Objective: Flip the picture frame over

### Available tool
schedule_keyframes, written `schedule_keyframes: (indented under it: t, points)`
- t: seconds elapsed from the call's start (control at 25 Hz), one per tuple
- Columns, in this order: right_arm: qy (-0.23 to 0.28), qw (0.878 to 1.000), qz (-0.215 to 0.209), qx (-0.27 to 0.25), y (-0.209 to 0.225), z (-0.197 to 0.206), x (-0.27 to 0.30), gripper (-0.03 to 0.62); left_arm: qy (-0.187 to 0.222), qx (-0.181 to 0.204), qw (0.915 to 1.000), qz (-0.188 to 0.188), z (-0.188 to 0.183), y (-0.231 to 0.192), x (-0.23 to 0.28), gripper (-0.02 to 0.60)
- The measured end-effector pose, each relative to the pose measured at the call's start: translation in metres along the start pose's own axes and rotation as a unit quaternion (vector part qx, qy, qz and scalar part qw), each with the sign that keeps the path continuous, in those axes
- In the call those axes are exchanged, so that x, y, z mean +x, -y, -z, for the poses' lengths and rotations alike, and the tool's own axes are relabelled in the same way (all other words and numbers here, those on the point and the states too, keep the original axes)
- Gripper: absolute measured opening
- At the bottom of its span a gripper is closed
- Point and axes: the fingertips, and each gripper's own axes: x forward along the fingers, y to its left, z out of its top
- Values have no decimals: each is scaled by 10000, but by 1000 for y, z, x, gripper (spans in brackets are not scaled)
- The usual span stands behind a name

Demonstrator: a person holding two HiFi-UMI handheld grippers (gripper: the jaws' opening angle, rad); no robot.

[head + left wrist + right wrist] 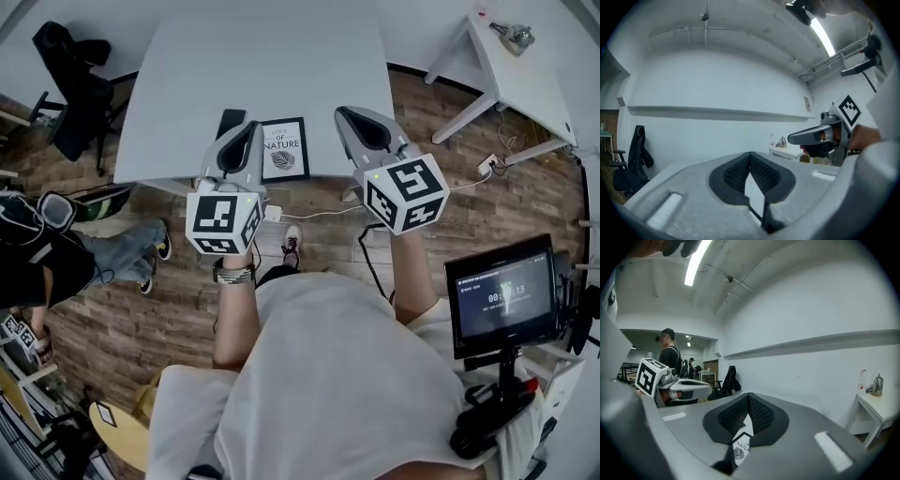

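**A:** Start at the left. What do you see?

**B:** A black office chair (70, 89) stands well off to the left of the left gripper (249, 129), past the corner of the white table (253, 56). That gripper hovers over the table's near edge. Its jaws are pressed together with nothing between them.

**A:** Is anything by its tip?

**B:** A black flat thing (230, 122) lies on the table just left of the tip. I can't tell what it is.

**A:** And the picture frame?

**B:** The picture frame (284, 148) lies flat at the near edge, just right of the left gripper and between the two grippers. Its printed side is up, showing a leaf and the word NATURE. Neither gripper grips it.

**A:** What about the right one?

**B:** The right gripper (345, 114) is held just right of the frame. Its jaws meet at the tips and hold nothing. In the right gripper view the frame shows below the tips, through the gap behind them.

**A:** And further right?

**B:** A white side table (525, 66) stands well beyond that gripper. A small screen (503, 295) on a stand is nearer the person.
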Motion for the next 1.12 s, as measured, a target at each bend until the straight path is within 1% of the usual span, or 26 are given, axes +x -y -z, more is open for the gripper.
schedule_keyframes:
  t: [0.12,0.24,0.36,0.6,0.84,1.0,1.12]
  points:
    - [190,9997,-33,-129,-5,-19,-8,2,83,274,9996,-37,-19,4,-6,5]
    - [339,9992,33,-229,-6,-34,-16,2,120,533,9985,-52,-33,9,-10,5]
    - [408,9988,51,-277,-7,-41,-20,2,122,669,9977,-53,-39,12,-12,5]
    - [509,9983,36,-295,-8,-48,-33,2,116,723,9973,-21,-44,23,-18,5]
    - [525,9982,-6,-305,-13,-48,-36,2,55,723,9973,-93,-42,22,-24,5]
    - [483,9983,-7,-311,-14,-47,-36,2,24,688,9976,-66,-40,24,-24,5]
    - [475,9984,-3,-322,-15,-46,-34,2,-26,733,9973,-59,-37,22,-24,5]
